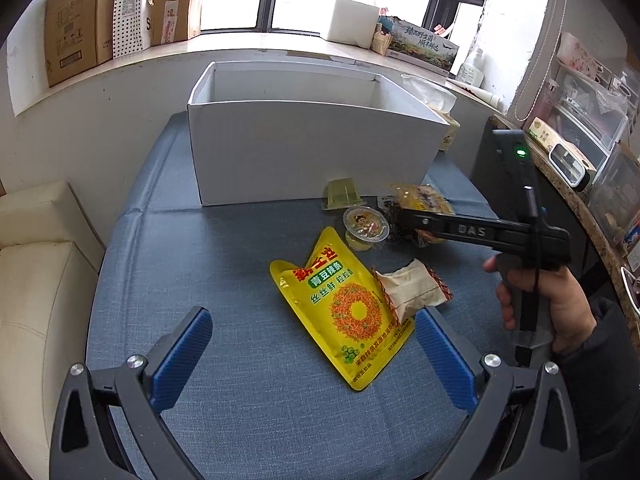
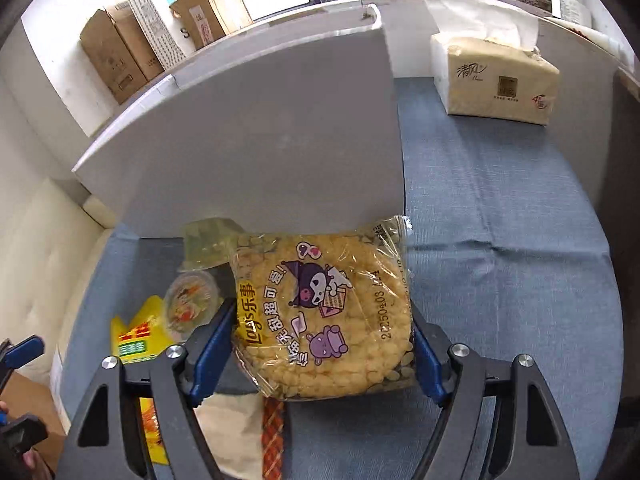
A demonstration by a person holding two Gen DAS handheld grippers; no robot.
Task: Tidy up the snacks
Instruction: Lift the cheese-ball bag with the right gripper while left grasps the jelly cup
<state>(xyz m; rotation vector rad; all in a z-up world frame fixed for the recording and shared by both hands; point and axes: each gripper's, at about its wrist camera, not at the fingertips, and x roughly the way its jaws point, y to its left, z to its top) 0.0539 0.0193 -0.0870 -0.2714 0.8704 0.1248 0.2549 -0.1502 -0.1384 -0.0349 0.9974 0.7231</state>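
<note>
Stock not yet boxed: chip bag (image 2: 324,312), yellow pouch (image 1: 344,308), jelly cup (image 1: 366,227), green cup (image 1: 343,194), paper-wrapped snack (image 1: 412,292), all on the blue cloth (image 1: 240,264) before the white box (image 1: 304,152). My right gripper (image 2: 322,344) brackets the chip bag, pads at its edges; my left gripper (image 1: 314,354) stands apart, empty.

Snack packets: three — yellow pouch (image 1: 344,304), beige wrapper (image 1: 410,290), clear Lay's bag (image 2: 324,312). Jelly cups: two (image 1: 366,228) (image 1: 343,193). White box (image 1: 312,156): one. Tissue pack (image 2: 496,80): one.
</note>
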